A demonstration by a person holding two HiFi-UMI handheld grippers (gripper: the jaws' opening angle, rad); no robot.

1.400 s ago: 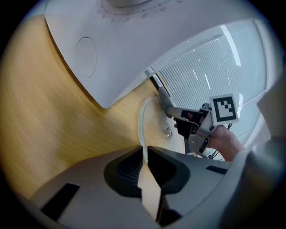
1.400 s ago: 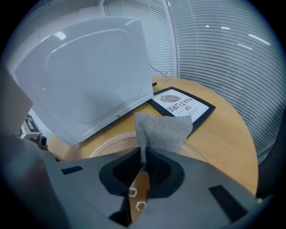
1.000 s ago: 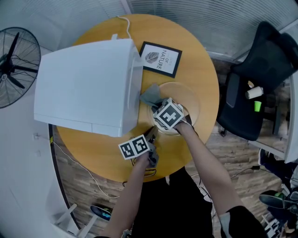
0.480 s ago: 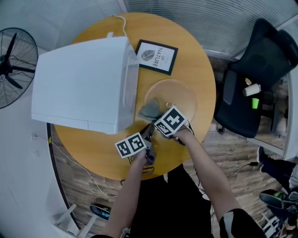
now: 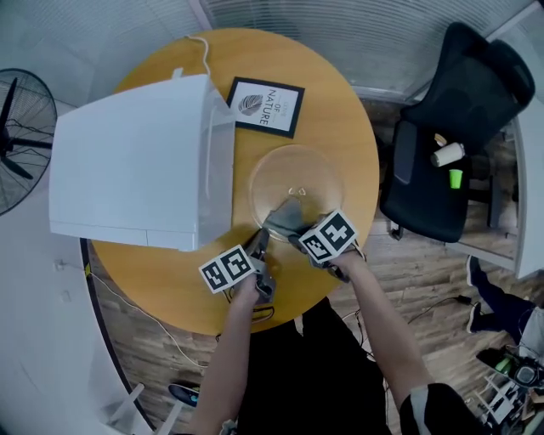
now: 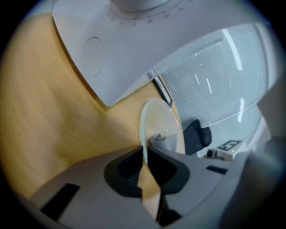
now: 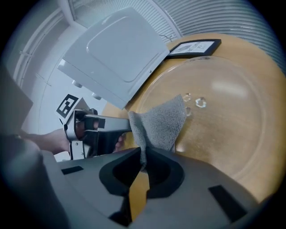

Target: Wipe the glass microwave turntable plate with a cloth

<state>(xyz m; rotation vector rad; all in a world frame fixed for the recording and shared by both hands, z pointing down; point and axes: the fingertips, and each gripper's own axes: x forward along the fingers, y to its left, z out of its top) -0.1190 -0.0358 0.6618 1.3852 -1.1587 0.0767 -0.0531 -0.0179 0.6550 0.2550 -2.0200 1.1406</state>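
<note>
Head view, left claw: left gripper (image 5: 258, 245) at the near rim of the glass plate (image 5: 297, 174), mid-frame on the table (image 5: 361, 127).
Head view, right claw: right gripper (image 5: 296, 238) beside it, with the grey cloth (image 5: 286, 217) on the plate.
Left gripper view: jaws pinch the plate's rim.
Right gripper view: jaws clamp the cloth's corner. The cloth fans over the plate, with the microwave (image 7: 120, 49) upper left.

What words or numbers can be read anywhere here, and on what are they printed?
"OF NATURE": on the framed print, next to a leaf drawing, seen in the head view.
Marks around the microwave's dial: too blurred to read.
Marker cubes: black-and-white square patterns only, no words.
</note>
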